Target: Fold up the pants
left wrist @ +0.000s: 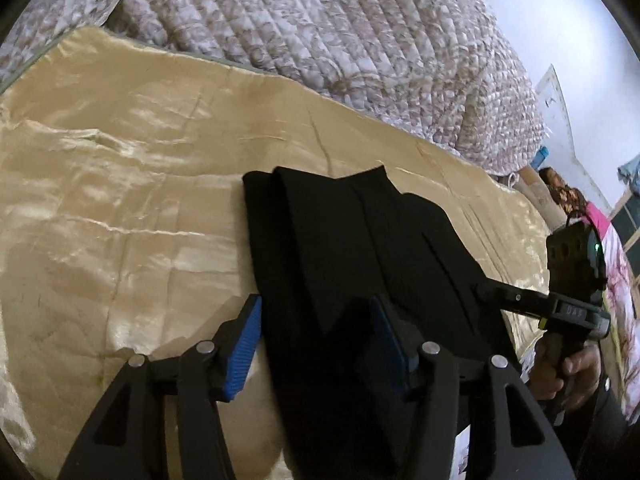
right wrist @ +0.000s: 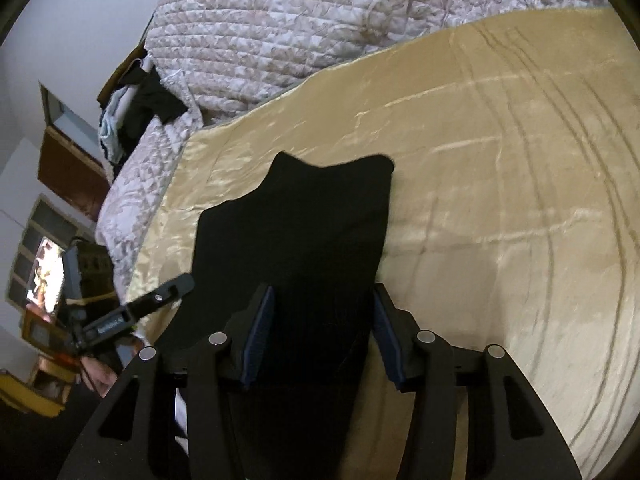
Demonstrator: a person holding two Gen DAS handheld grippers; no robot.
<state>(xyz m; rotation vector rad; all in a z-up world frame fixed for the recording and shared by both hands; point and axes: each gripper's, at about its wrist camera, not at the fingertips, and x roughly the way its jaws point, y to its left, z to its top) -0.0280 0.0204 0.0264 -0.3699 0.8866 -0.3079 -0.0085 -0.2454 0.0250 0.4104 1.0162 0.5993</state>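
Both hand-held grippers, left (left wrist: 316, 344) and right (right wrist: 322, 336), are standing apart over the black pants (left wrist: 340, 240); the fold may be slipping open on the slippery bed cover (left wrist: 120, 200).

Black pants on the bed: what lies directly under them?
The black pants lie on a shiny gold bedspread that shows around them. What lies beneath the bedspread is covered.

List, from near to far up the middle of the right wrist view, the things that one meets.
Right claw, open astride the black pants → the pants' far edge → golden satin bedspread → quilted floral comforter.
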